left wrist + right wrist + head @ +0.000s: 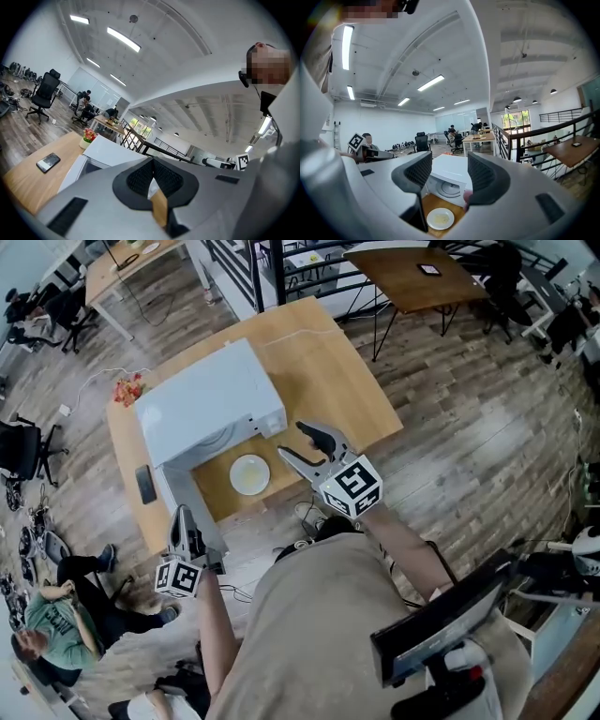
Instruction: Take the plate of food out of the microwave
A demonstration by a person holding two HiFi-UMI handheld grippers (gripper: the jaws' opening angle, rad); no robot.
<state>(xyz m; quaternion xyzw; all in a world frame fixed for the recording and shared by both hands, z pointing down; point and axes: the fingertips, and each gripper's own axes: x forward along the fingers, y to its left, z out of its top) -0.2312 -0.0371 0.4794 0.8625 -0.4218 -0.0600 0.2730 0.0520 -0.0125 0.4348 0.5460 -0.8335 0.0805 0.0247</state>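
A white plate (249, 474) with pale food on it lies on the wooden table (319, 381), just in front of the white microwave (206, 399). The microwave's door (202, 521) hangs open toward me. My right gripper (292, 441) hovers just right of the plate, open with nothing between its jaws. In the right gripper view the plate (440, 218) sits below the right gripper (447, 176), with the microwave (452, 166) behind it. My left gripper (184, 514) is low by the open door, and the left gripper (151, 180) is shut with its pads together on nothing.
A black phone (145, 484) lies on the table left of the microwave, and the phone (48, 162) shows again in the left gripper view. A small flower pot (128, 388) stands at the table's far left corner. Office chairs, other tables and seated people surround the area.
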